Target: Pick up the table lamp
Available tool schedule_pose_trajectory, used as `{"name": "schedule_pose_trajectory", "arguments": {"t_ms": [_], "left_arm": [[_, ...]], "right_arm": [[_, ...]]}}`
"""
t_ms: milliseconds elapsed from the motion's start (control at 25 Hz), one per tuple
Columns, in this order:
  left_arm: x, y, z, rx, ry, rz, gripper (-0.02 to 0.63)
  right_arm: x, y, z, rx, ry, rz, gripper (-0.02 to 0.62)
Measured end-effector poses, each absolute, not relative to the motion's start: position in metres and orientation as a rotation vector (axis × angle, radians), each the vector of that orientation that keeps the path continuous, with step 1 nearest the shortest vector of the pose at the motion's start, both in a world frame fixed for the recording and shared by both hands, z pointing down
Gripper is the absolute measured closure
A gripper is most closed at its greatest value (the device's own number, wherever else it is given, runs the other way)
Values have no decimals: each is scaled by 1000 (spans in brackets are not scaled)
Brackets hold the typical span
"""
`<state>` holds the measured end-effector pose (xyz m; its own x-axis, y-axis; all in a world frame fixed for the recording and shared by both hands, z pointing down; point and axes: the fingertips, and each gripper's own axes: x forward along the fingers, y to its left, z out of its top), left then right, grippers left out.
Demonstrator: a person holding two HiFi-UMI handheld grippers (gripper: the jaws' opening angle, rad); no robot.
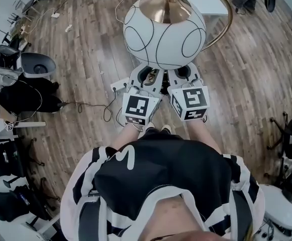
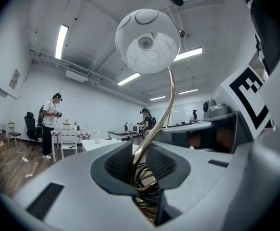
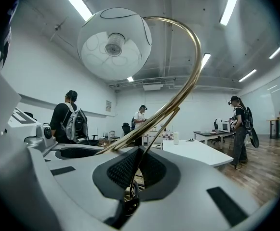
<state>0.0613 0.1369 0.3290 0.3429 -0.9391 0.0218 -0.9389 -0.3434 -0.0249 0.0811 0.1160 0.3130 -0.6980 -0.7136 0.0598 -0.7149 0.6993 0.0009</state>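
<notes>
Gripping table lamp (image 1: 164,31) by brass stem (image 2: 171,105): left gripper (image 2: 140,170), right gripper (image 3: 132,177) both clamped on it. Above jaws hangs white globe shade (image 3: 113,44), over wood floor (image 1: 246,69). Advice: hold level, firm; top-heavy shade could swing.

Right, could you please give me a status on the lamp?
Left gripper shut on table lamp, brass stem. Right gripper shut on its thin brass rod. Globe above both grippers, over the floor. Nothing in the way.
</notes>
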Motion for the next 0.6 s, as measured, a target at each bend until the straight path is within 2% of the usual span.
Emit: {"name": "schedule_pose_trajectory", "arguments": {"t_ms": [600], "left_arm": [[47, 140, 326, -2565, 1798, -31, 526]], "right_arm": [[66, 119, 309, 1186, -2843, 18, 580]]}}
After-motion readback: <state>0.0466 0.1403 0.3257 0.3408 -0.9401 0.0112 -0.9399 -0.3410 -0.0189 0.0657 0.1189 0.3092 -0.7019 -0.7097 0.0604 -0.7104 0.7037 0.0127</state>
